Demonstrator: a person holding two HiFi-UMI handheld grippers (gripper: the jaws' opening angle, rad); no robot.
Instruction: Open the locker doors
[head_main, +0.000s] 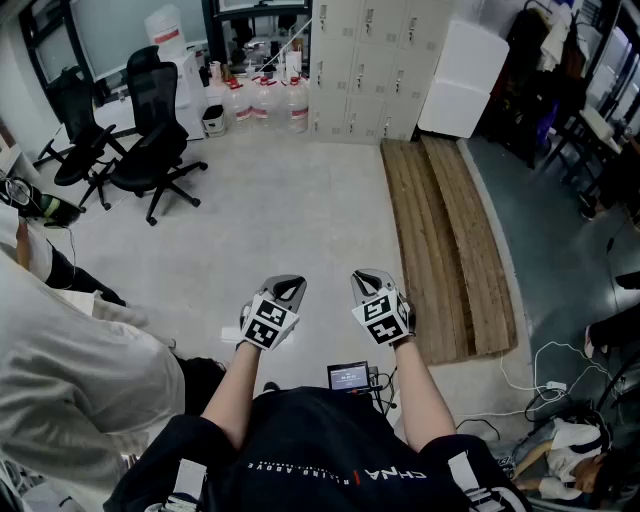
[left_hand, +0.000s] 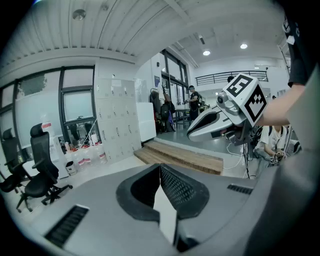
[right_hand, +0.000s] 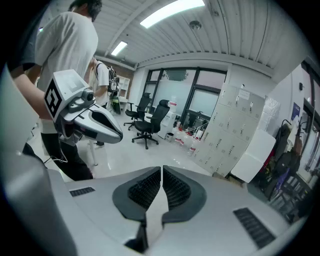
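Note:
The beige lockers (head_main: 372, 62) stand against the far wall across the room, all doors closed. They also show in the left gripper view as lockers (left_hand: 116, 120) and in the right gripper view as lockers (right_hand: 229, 131), still far off. My left gripper (head_main: 287, 290) and right gripper (head_main: 367, 279) are held side by side in front of me over the bare floor, well short of the lockers. The left gripper (left_hand: 160, 168) has its jaws together with nothing between them. The right gripper (right_hand: 162, 171) is shut and empty too.
Two black office chairs (head_main: 140, 140) stand at the far left. Water bottles (head_main: 265, 100) line the wall beside the lockers. A white panel (head_main: 460, 78) leans at the lockers' right end. Wooden planks (head_main: 445, 240) lie on the floor at right. A person (head_main: 70, 350) stands close on my left.

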